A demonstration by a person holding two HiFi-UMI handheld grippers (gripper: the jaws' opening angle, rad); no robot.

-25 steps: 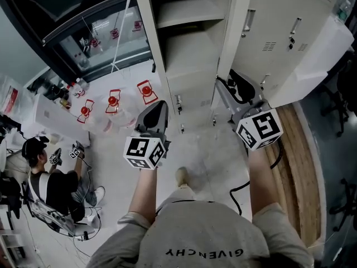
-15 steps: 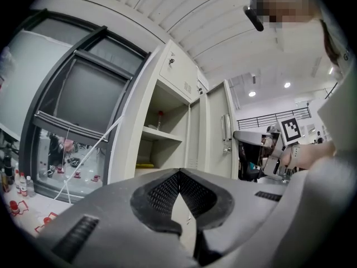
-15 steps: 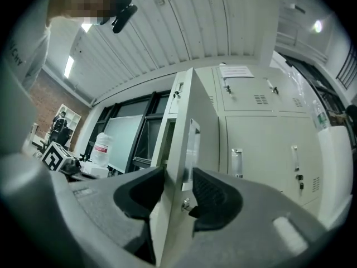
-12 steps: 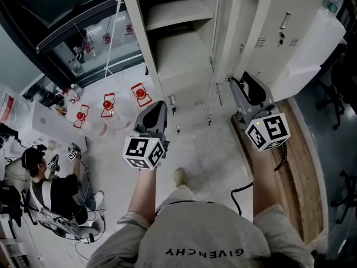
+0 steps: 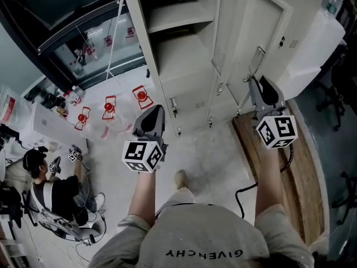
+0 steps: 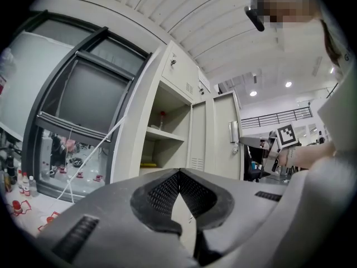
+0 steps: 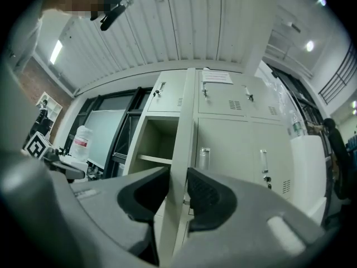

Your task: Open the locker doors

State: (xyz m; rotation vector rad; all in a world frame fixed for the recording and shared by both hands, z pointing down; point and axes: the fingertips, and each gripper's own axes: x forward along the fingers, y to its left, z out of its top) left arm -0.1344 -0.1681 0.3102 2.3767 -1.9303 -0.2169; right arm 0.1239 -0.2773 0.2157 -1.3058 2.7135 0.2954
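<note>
Now the right gripper point(image 7: 178, 178) has the free edge of the locker door point(image 7: 181, 127) between its jaws, which have just been closing and look pressed on both its faces. The door already stands ajar, baring a shelf point(image 5: 184, 14) inside. The left gripper point(image 6: 178, 173) hangs idle, pinched together on nothing (well clear of the lockers). Next, I judge, comes a steady pull along the hinge's arc; the neighbouring doors point(image 7: 262, 149) are not yet opened.
</note>
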